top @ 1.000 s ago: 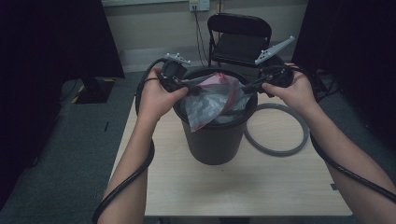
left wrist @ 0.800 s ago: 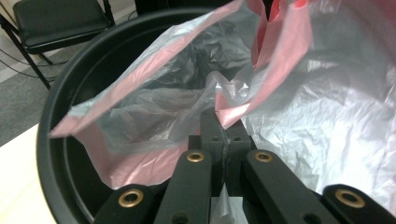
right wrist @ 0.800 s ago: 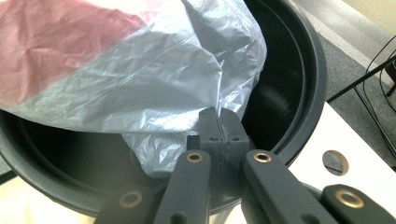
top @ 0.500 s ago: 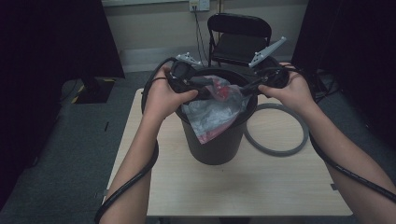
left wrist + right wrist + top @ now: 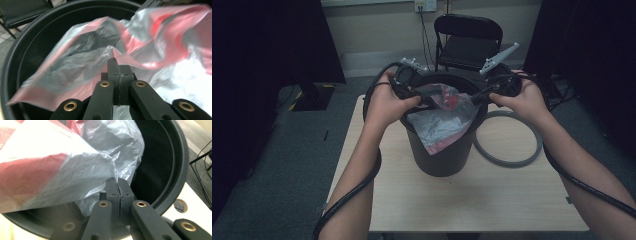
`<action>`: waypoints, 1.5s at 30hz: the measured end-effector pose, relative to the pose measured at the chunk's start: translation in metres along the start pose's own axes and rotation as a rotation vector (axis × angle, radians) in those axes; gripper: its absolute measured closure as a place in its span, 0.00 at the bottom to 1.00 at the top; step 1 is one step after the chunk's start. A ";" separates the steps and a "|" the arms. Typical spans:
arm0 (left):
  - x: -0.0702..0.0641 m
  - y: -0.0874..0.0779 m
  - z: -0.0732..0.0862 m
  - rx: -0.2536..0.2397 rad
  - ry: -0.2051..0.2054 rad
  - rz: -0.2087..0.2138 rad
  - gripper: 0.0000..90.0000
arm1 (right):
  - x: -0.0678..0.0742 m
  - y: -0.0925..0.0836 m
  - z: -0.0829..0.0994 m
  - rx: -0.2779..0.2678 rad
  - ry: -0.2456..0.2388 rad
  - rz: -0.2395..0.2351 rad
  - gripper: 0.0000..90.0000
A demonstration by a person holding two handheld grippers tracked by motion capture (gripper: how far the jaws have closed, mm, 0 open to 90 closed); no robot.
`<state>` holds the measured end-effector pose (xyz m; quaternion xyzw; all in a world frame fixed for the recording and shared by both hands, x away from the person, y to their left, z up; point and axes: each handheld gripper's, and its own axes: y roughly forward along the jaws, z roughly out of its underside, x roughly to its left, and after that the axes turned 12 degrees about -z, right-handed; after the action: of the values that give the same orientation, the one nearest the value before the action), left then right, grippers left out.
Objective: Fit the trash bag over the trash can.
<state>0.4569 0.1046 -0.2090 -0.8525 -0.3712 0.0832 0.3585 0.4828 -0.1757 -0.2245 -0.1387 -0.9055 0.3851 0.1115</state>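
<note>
A black bucket (image 5: 442, 160) stands on the wooden table. A translucent plastic bag with red print (image 5: 442, 120) is stretched over its mouth and hangs partly down its front wall. My left gripper (image 5: 432, 95) reaches in from the bucket's left rim. Its jaws have just been closing and are now shut on a fold of the bag (image 5: 82, 52) at their tip (image 5: 113, 61). My right gripper (image 5: 474, 97) comes in from the right rim, shut on the bag's (image 5: 62, 165) edge (image 5: 116, 181). Below the film lies the dark bucket interior (image 5: 160, 170).
A grey ring (image 5: 507, 137) lies flat on the table (image 5: 492, 200) right of the bucket. A black folding chair (image 5: 467, 37) stands behind the table. Cables trail from both grippers along the forearms. Bare tabletop lies in front of the bucket.
My left hand shifted slightly right, from the bucket's left rim toward its middle. The bag has bunched up more under it. My right hand has stayed put.
</note>
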 end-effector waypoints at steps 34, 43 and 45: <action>0.030 -0.039 0.055 0.014 -0.045 -0.089 1.00 | -0.021 -0.053 0.052 -0.100 0.081 0.021 0.95; 0.024 -0.033 0.041 0.002 -0.032 -0.077 1.00 | -0.012 -0.043 0.042 -0.041 0.006 0.036 0.55; 0.023 -0.032 0.040 0.002 -0.033 -0.075 1.00 | -0.009 -0.042 0.040 -0.050 -0.004 0.037 0.48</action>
<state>0.4386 0.1577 -0.2139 -0.8361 -0.4089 0.0841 0.3560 0.4721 -0.2337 -0.2221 -0.1575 -0.9124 0.3645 0.0988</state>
